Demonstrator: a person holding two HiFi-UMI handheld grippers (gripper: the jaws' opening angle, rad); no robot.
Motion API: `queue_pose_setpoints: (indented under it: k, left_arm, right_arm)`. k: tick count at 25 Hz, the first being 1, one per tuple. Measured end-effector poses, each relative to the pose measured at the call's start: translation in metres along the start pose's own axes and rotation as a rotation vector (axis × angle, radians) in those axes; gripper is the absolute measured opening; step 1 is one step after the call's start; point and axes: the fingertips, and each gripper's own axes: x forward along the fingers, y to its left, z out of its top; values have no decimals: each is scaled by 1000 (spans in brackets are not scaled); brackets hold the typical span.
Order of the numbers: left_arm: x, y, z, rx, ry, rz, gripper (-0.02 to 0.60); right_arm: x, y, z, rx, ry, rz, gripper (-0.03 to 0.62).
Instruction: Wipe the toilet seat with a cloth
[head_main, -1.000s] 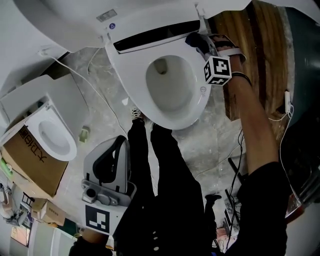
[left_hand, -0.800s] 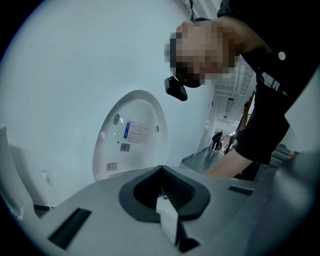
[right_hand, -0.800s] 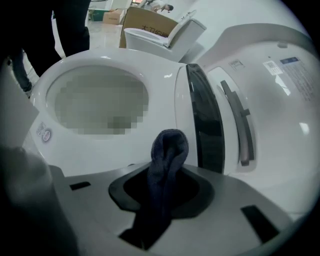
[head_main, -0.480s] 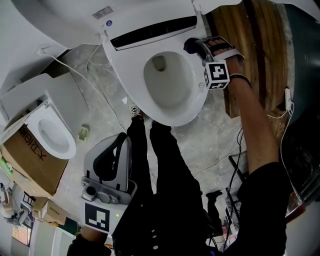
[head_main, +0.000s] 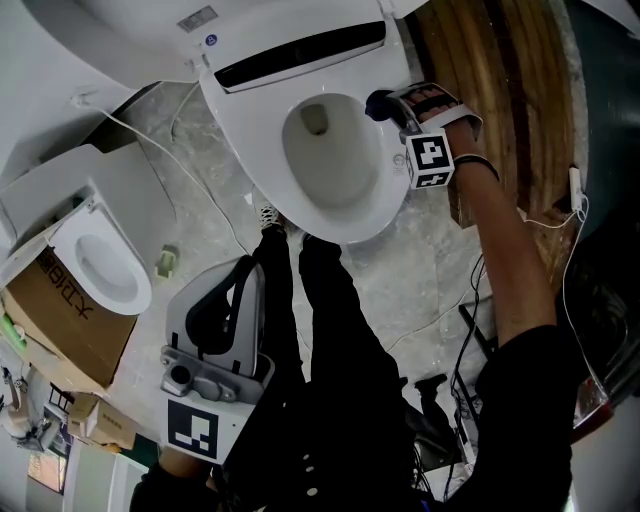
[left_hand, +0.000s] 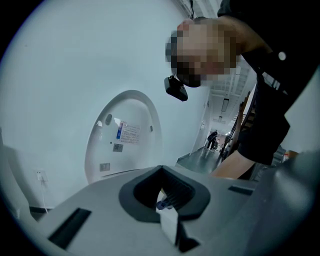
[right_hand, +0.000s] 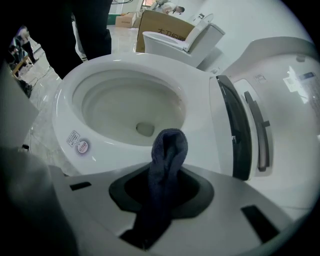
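Head view starts nearest with the person's dark legs standing at the front of the toilet, which puts both arms within reach of the seat. The left gripper hangs low beside the left leg, well apart from the toilet. In the left gripper view its jaws sit close together with no cloth in them, and only a tiny blue speck shows at the pads, too small to name. It points up and away, so it seems parked out of the way while the other arm works.

Farther on, the seat lies down over the bowl and the lid is raised, leaving the ring bare for wiping. The right gripper reaches across to the far right of the seat, near the hinge. Its jaws are clamped on the dark cloth, whose folded tip sticks out past them so that fabric meets the surface, not the jaws. The tip sits at the seat's back edge; I cannot tell whether it is pressing or just above it.

My judgement is that wiping is under way at the rear right, with the rest of the ring left to cover.

A second toilet stands on a box at the left.
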Motion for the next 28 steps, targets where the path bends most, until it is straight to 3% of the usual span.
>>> queue_pose_setpoints:
  k: [14,28]
  left_arm:
    - [-8,-13,-2,2,-7,-17,11]
    - [-12,-28,-6,11,-3,-44,11]
  right_arm:
    - [-15,59,20,63,-23,81,83]
    - [-30,98,34,165,-60,102,81]
